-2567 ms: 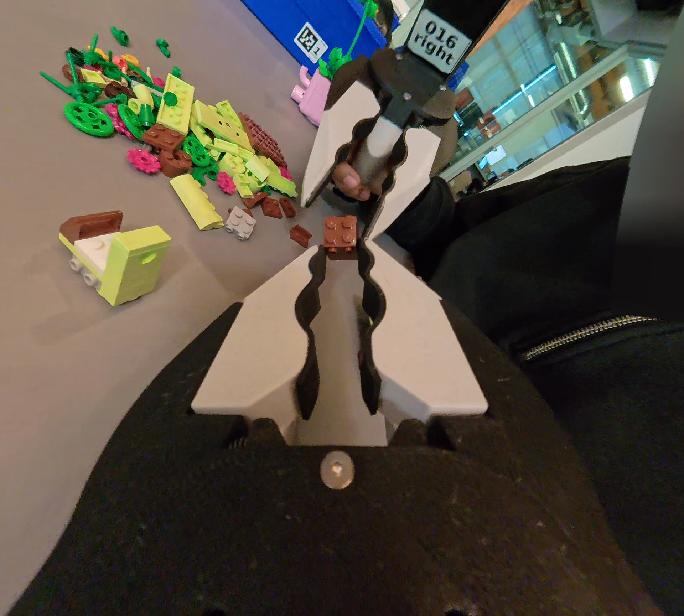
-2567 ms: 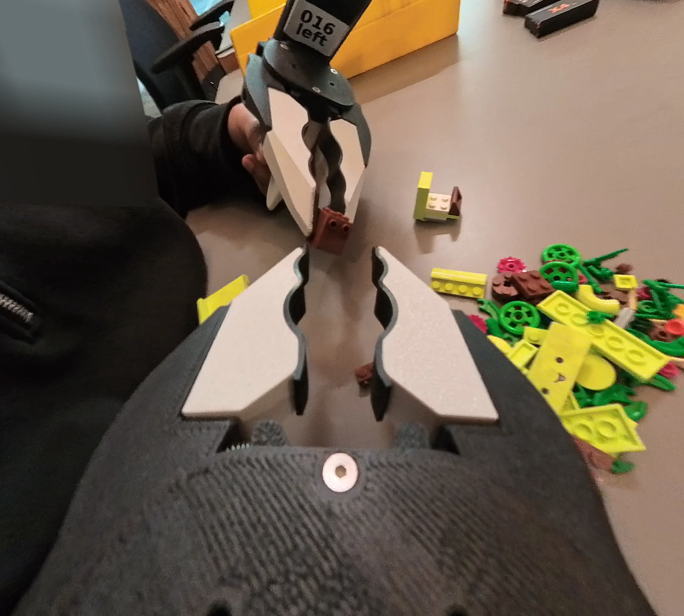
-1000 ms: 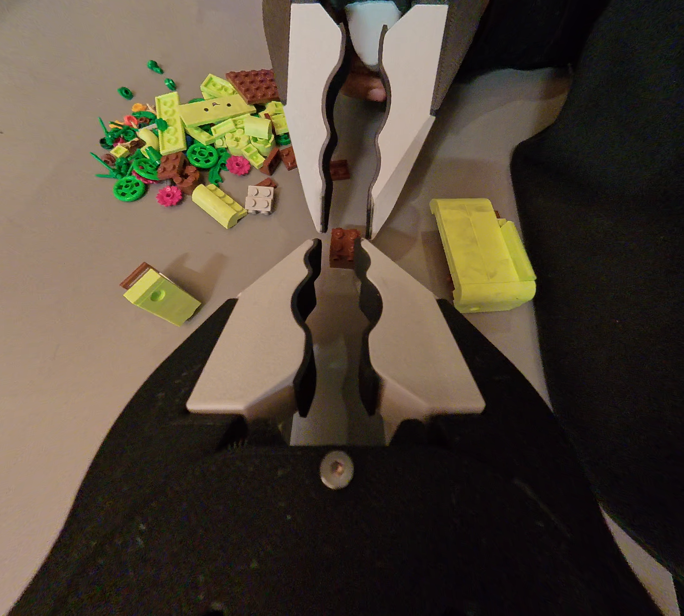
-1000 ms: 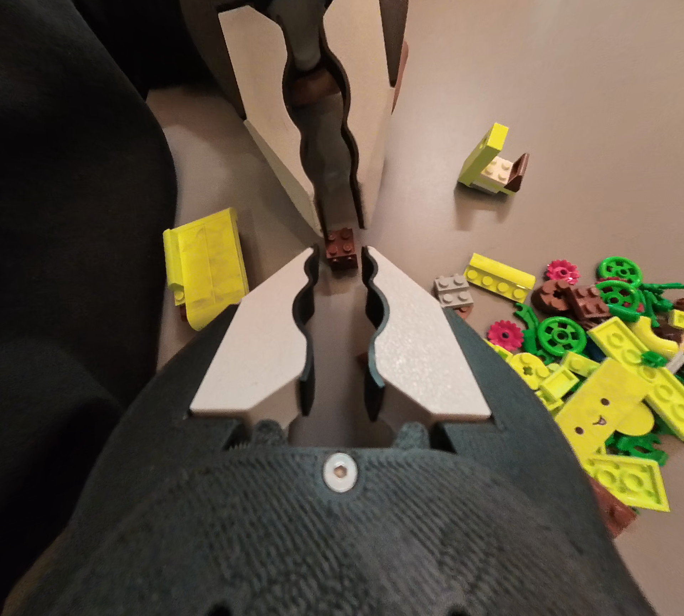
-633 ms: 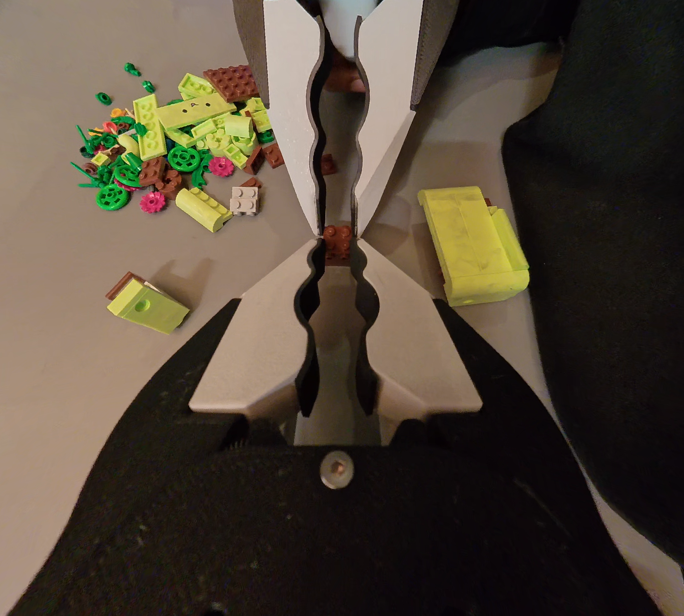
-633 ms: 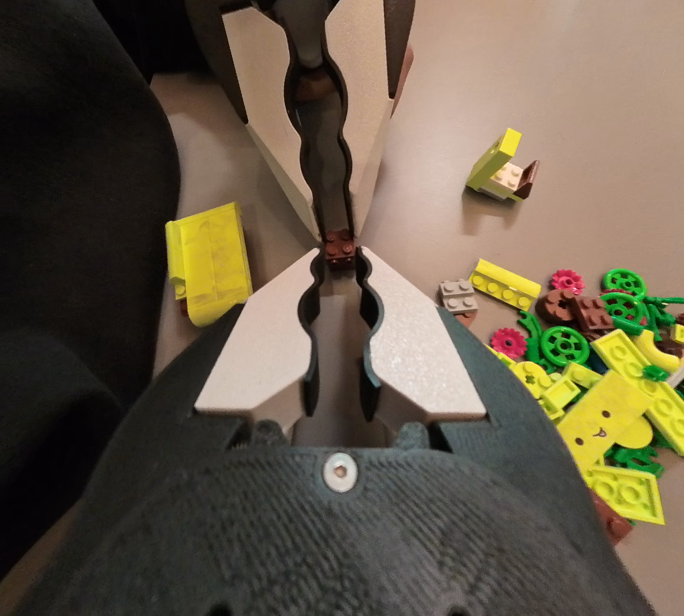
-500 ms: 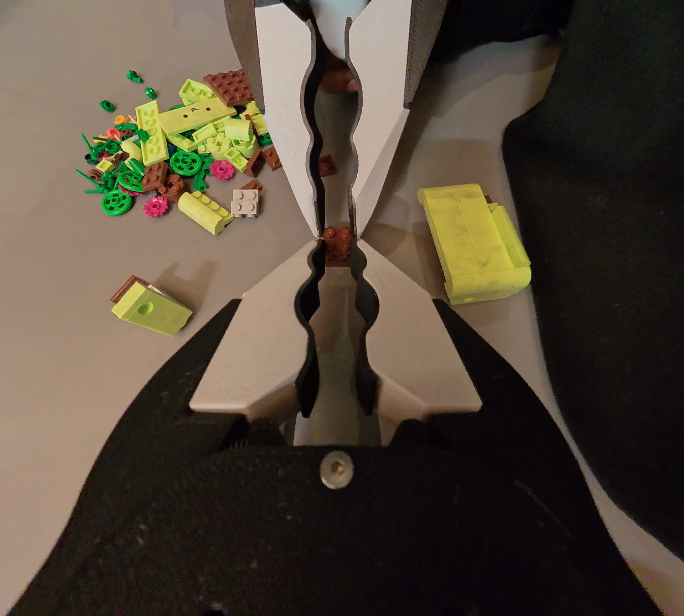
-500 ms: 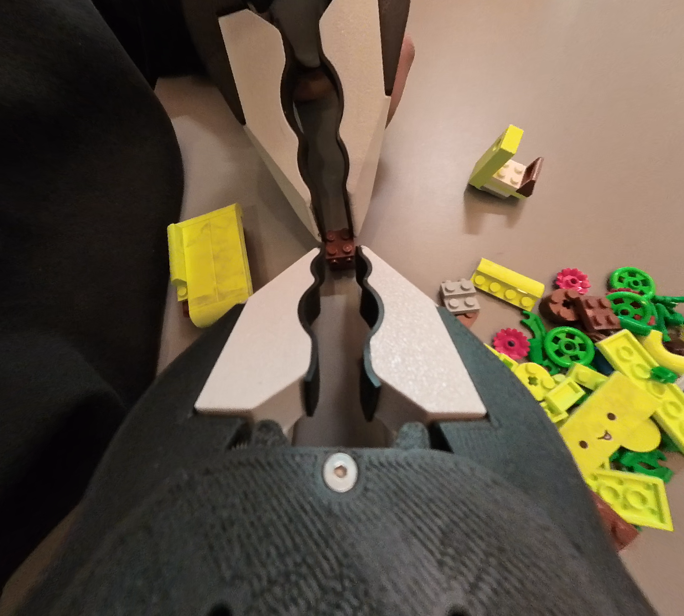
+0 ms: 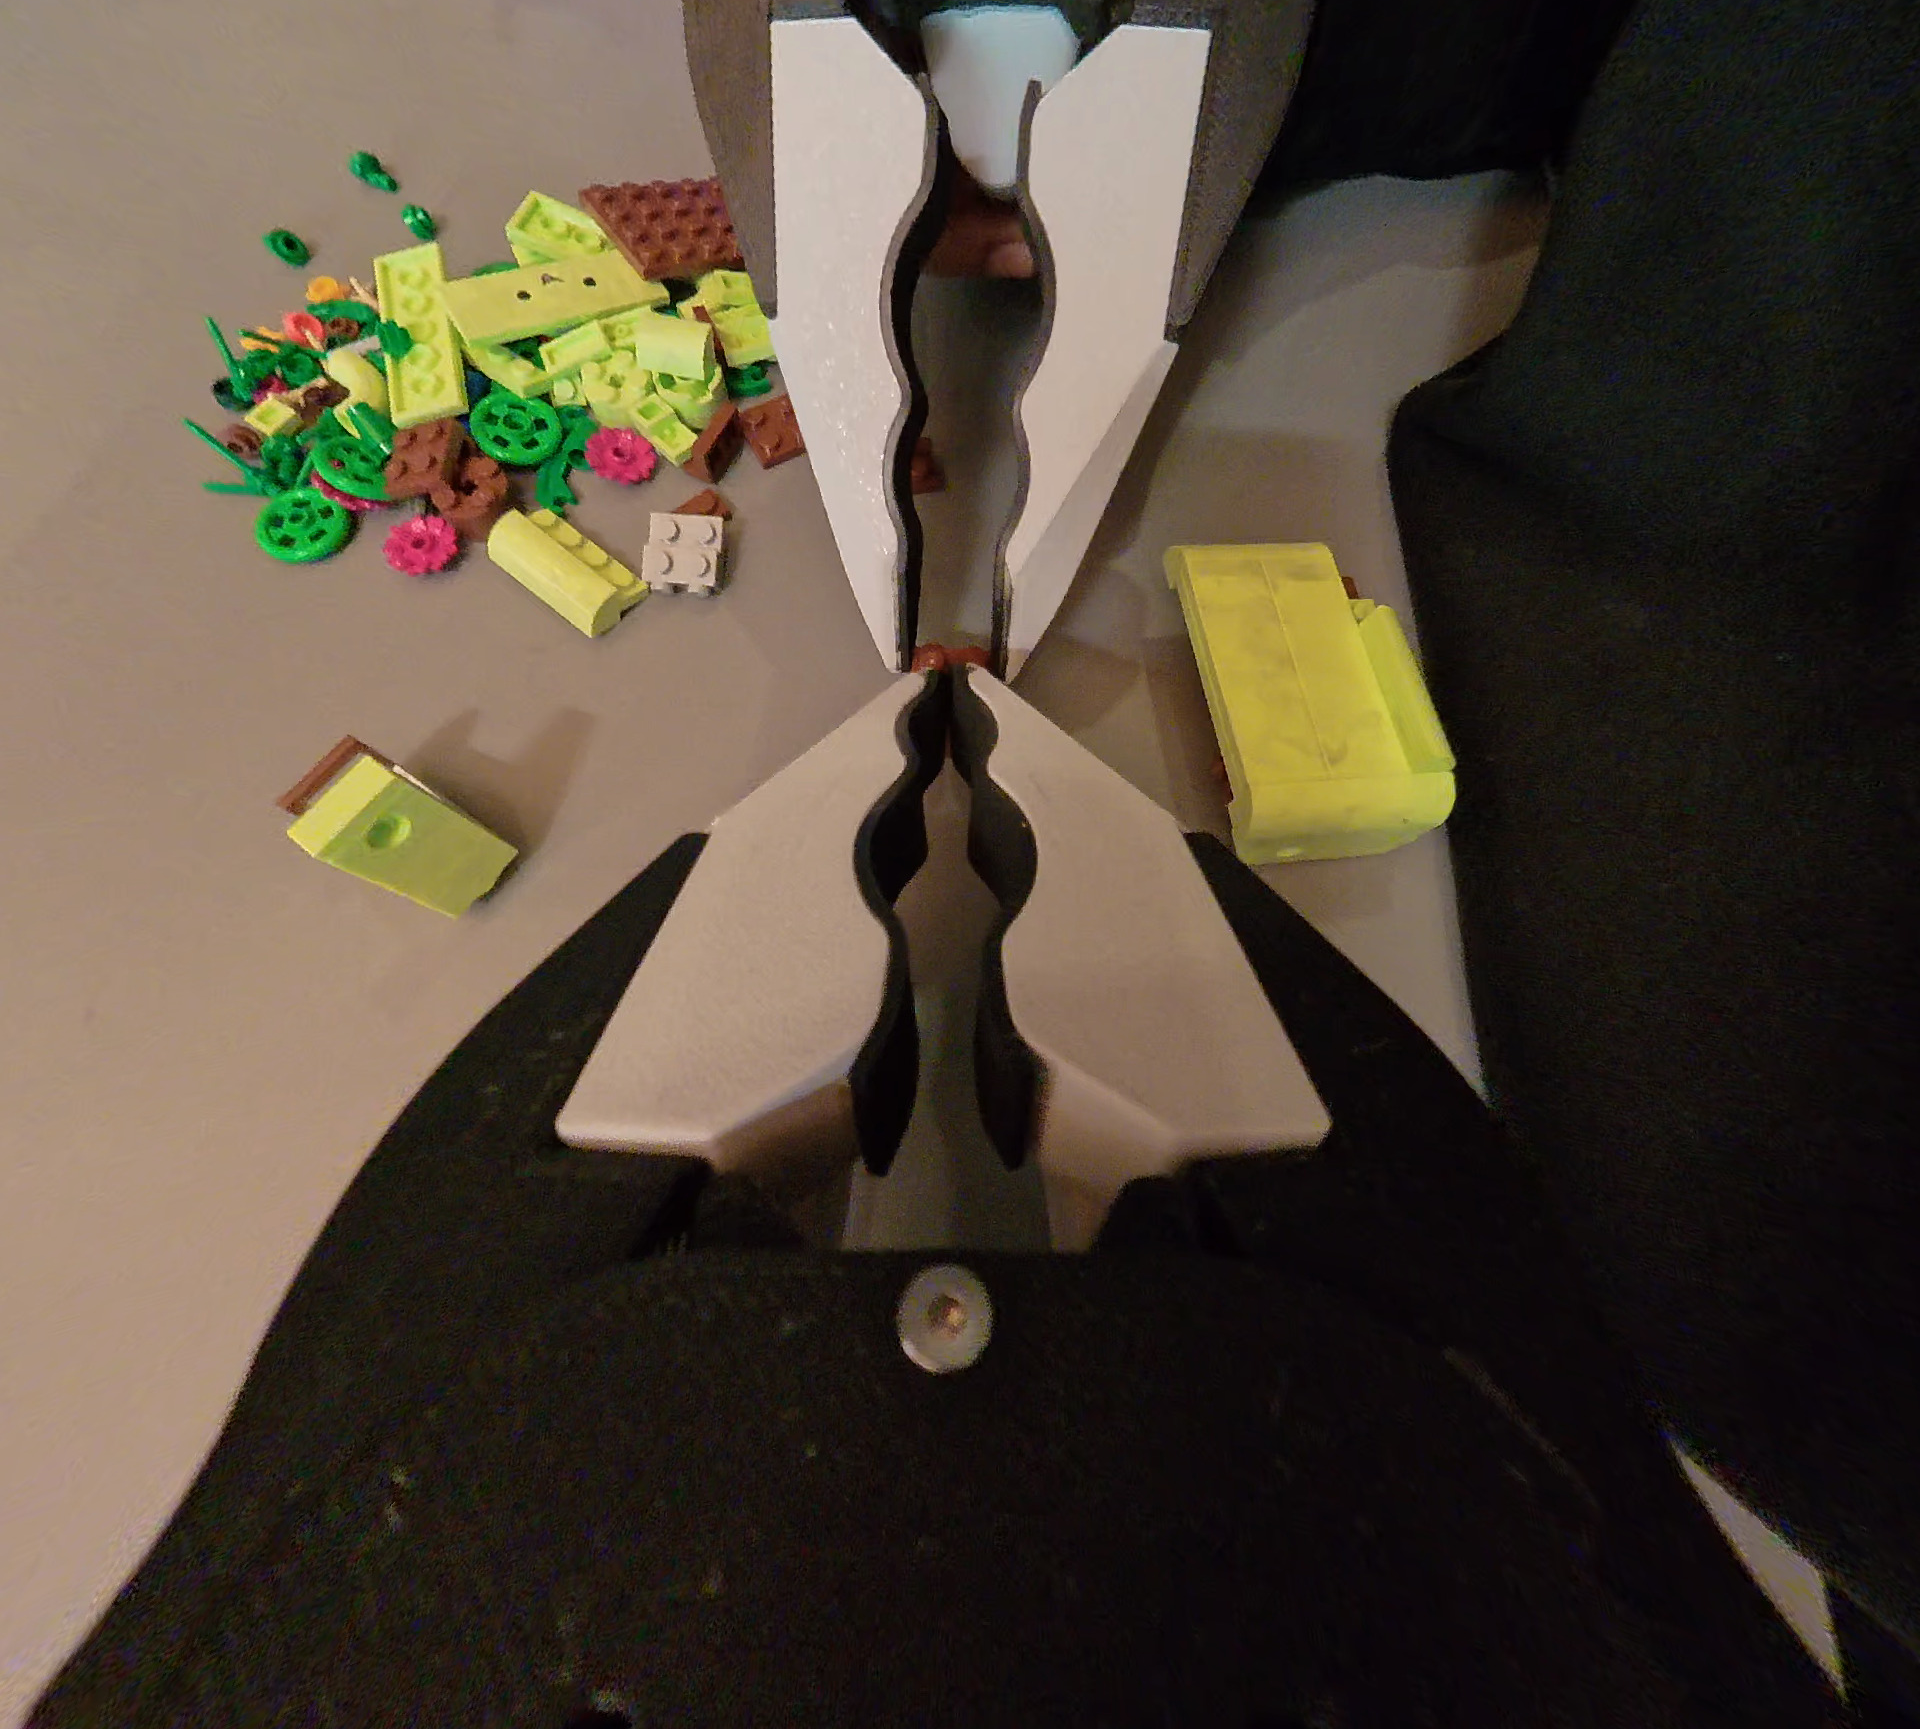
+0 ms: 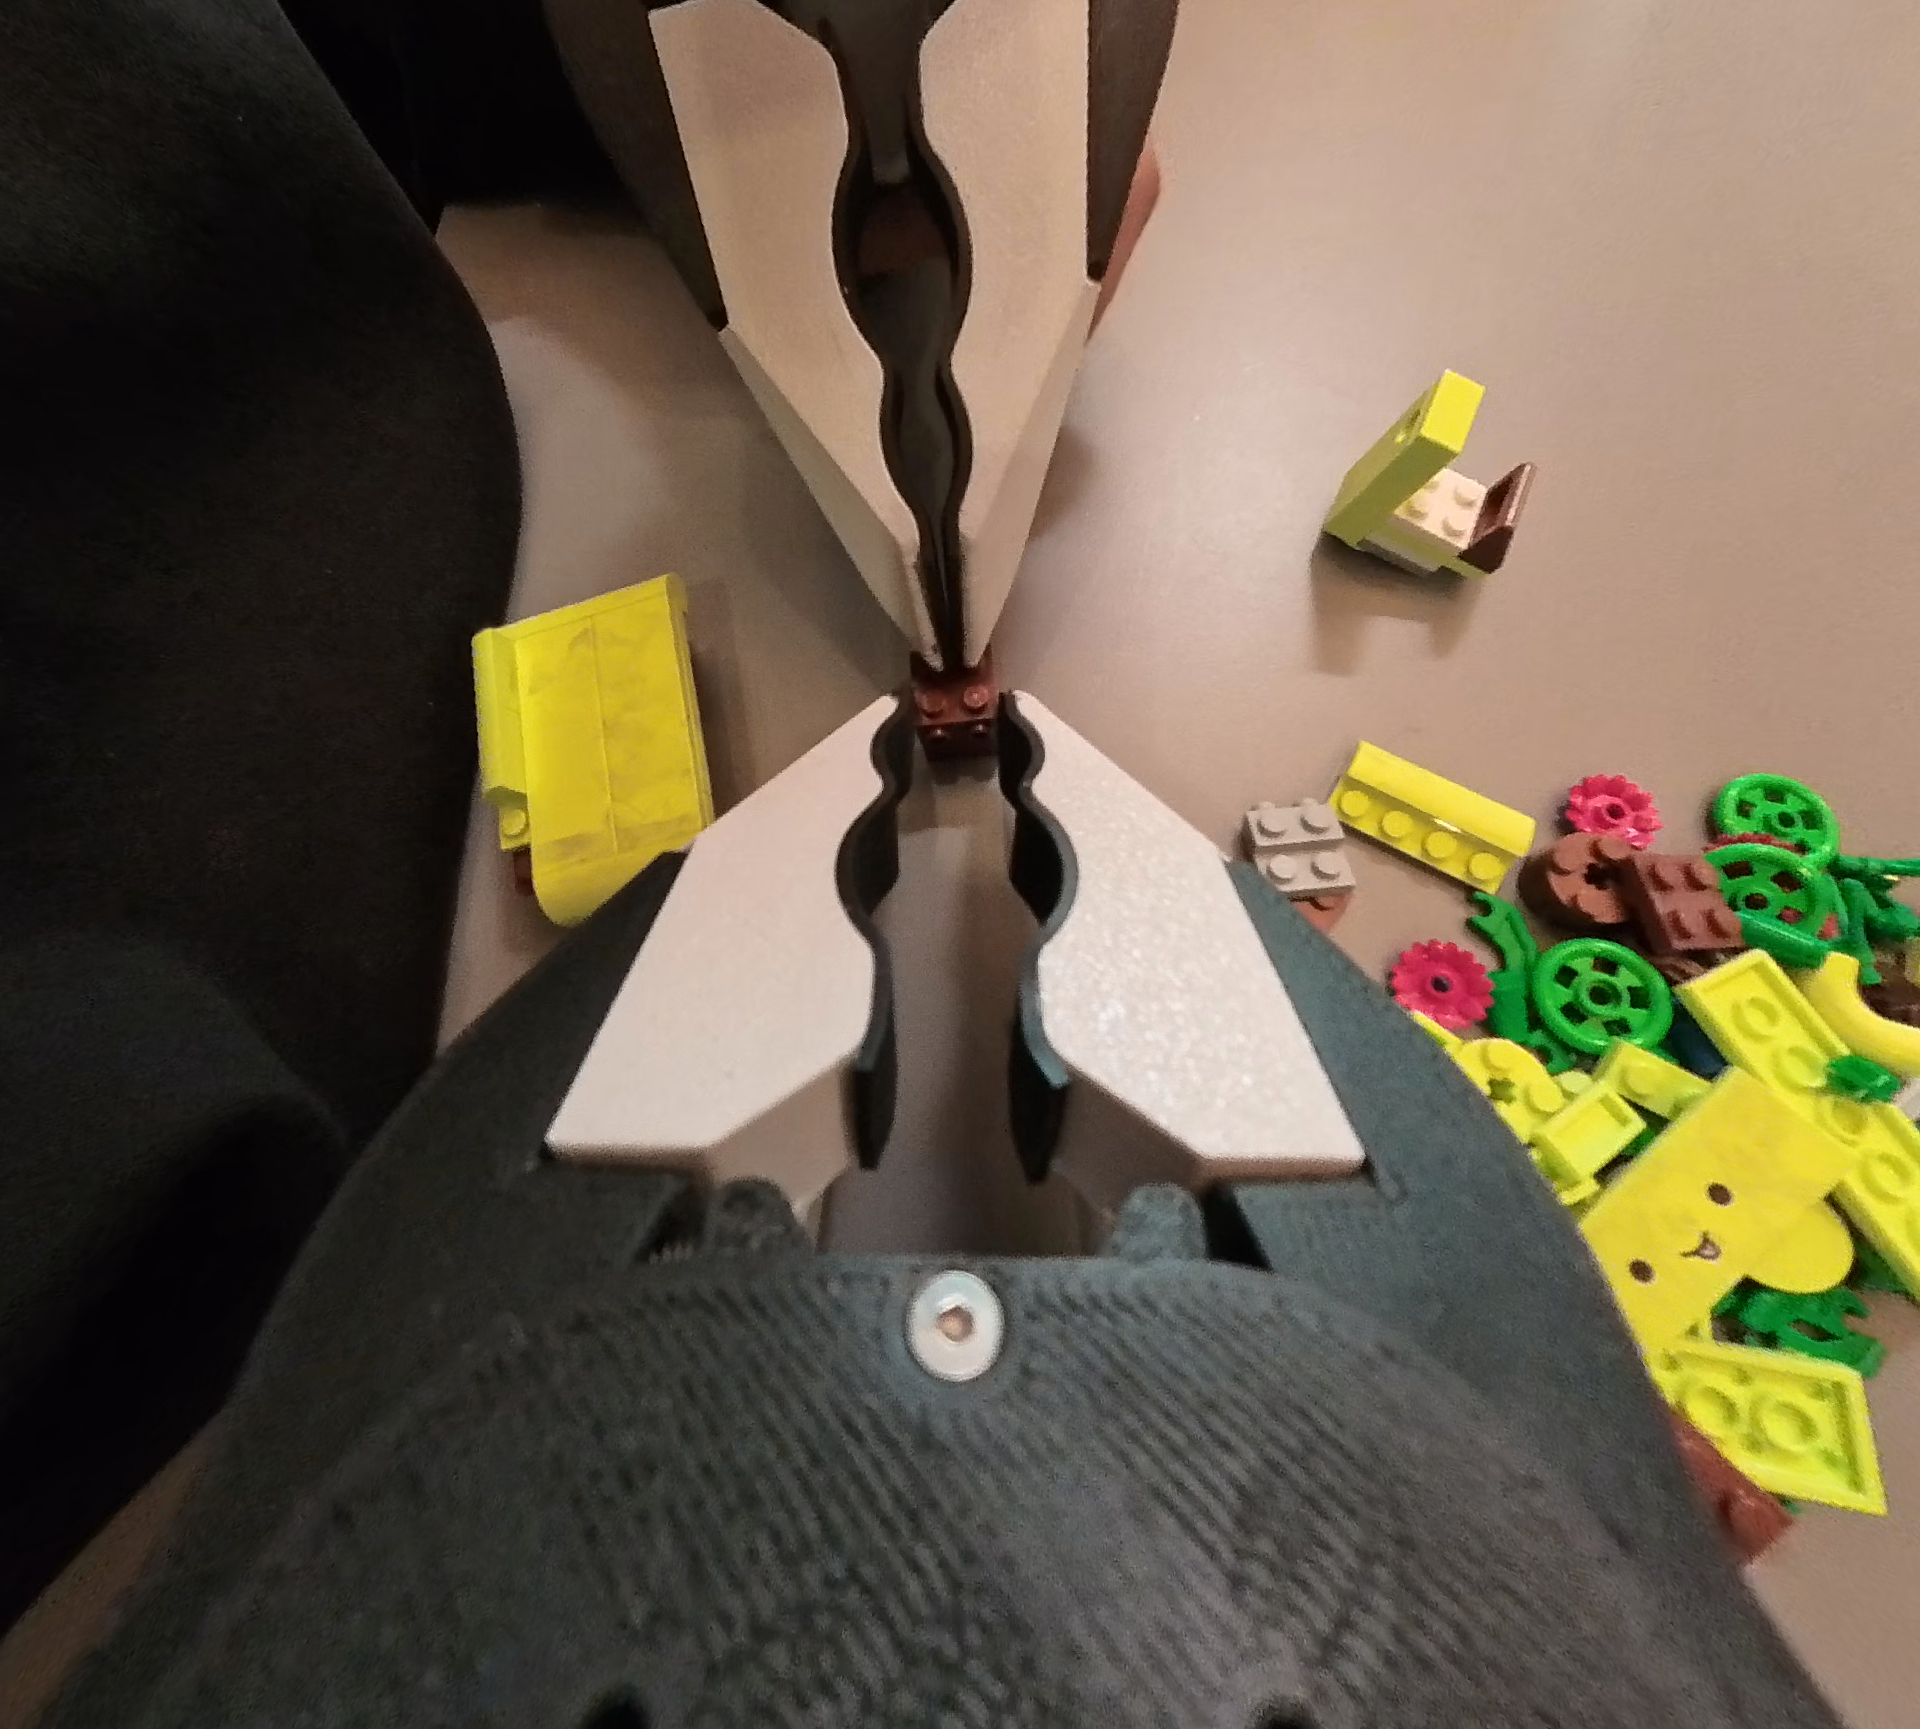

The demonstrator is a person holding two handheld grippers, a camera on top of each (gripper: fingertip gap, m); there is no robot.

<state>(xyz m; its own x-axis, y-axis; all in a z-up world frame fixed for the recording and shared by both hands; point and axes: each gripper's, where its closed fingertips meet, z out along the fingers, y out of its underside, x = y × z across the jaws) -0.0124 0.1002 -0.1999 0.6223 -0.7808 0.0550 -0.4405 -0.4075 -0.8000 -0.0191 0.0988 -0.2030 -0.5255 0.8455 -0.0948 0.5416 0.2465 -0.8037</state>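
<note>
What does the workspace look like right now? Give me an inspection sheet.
Surface: grey table, no spills seen.
Things in hand: brown brick, off the table between the two grippers' tips.
Clutter: brick pile; grey plate beside it; lime block near the sleeve; lime-brown build lying apart.
Grippers: right gripper is shut on the brown brick. Left gripper has its jaws almost together, tips against the brick; whether it pinches the brick cannot be told.
Cables: nothing seen.
Surroundings: dark sleeve along the table edge.
</note>
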